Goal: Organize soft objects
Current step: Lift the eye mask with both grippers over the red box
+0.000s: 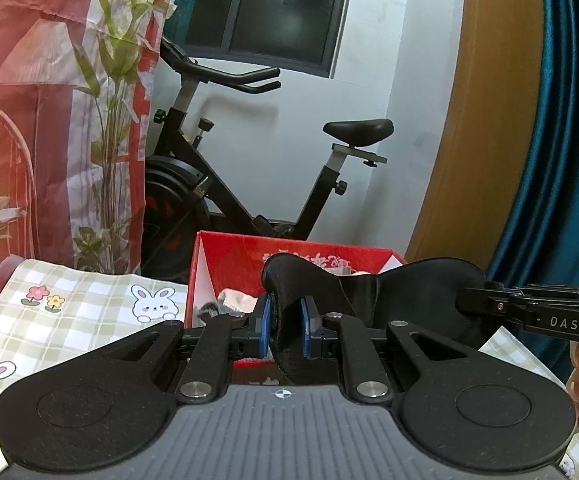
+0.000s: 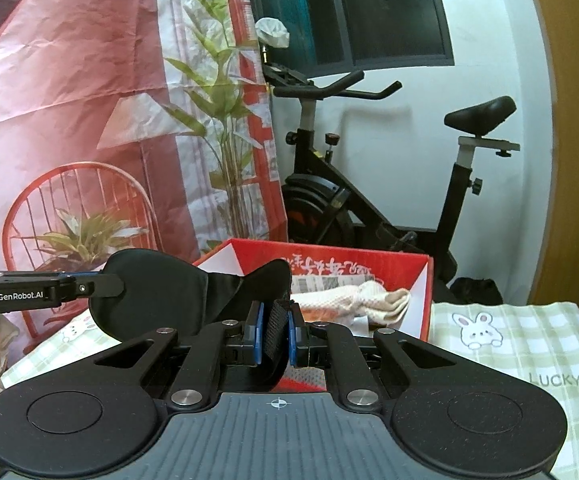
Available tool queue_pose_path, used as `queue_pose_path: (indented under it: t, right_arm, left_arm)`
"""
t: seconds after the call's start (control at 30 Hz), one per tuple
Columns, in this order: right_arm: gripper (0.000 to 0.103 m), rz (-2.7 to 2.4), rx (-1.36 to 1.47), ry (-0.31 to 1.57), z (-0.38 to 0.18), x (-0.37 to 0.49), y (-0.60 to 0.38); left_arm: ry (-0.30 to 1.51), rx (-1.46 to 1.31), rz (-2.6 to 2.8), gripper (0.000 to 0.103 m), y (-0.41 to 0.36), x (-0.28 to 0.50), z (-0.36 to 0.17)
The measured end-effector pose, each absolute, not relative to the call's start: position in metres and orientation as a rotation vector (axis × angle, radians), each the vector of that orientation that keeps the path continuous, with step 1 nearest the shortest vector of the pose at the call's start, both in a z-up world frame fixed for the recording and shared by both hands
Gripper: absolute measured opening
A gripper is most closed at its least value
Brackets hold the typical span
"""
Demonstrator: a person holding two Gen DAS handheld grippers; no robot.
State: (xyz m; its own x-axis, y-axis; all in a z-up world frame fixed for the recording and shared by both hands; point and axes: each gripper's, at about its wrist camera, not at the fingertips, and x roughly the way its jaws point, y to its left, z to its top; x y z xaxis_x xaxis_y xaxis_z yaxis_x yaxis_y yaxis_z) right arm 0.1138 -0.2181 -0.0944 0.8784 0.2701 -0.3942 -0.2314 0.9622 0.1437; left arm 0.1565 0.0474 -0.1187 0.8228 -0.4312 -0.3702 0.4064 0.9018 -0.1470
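A black eye mask [image 1: 409, 296] hangs between both grippers above the open red box [image 1: 225, 260]. My left gripper [image 1: 285, 330] is shut on the mask's left lobe. My right gripper [image 2: 276, 332] is shut on the mask's other end [image 2: 169, 292], with its black strap between the blue pads [image 2: 258, 332]. In the left wrist view the right gripper [image 1: 485, 306] reaches in from the right. In the right wrist view the left gripper [image 2: 105, 284] reaches in from the left. The red box [image 2: 425, 280] holds cream socks [image 2: 353, 298] and a grey-white cloth [image 1: 229, 302].
A green checked tablecloth with rabbits [image 1: 69, 312] covers the table [image 2: 529, 352]. A black exercise bike [image 1: 249, 168] stands behind the box by the white wall. A red printed backdrop [image 2: 69, 120] hangs at the left. A teal curtain [image 1: 561, 160] hangs at the right.
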Motion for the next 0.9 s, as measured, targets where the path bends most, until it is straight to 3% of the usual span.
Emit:
queue_pose_path:
  t: [0.53, 0.9]
  right_arm:
    - [0.011, 0.192, 0.141, 0.451, -0.088, 0.178, -0.236]
    - [0.011, 0.131, 0.149, 0.588, -0.122, 0.222, -0.235]
  left_arm:
    - [0.443, -0.098, -0.426, 0.016, 0.038, 0.216, -0.11]
    - [0.539, -0.026, -0.44, 0.016, 0.019, 0.25, -0.129]
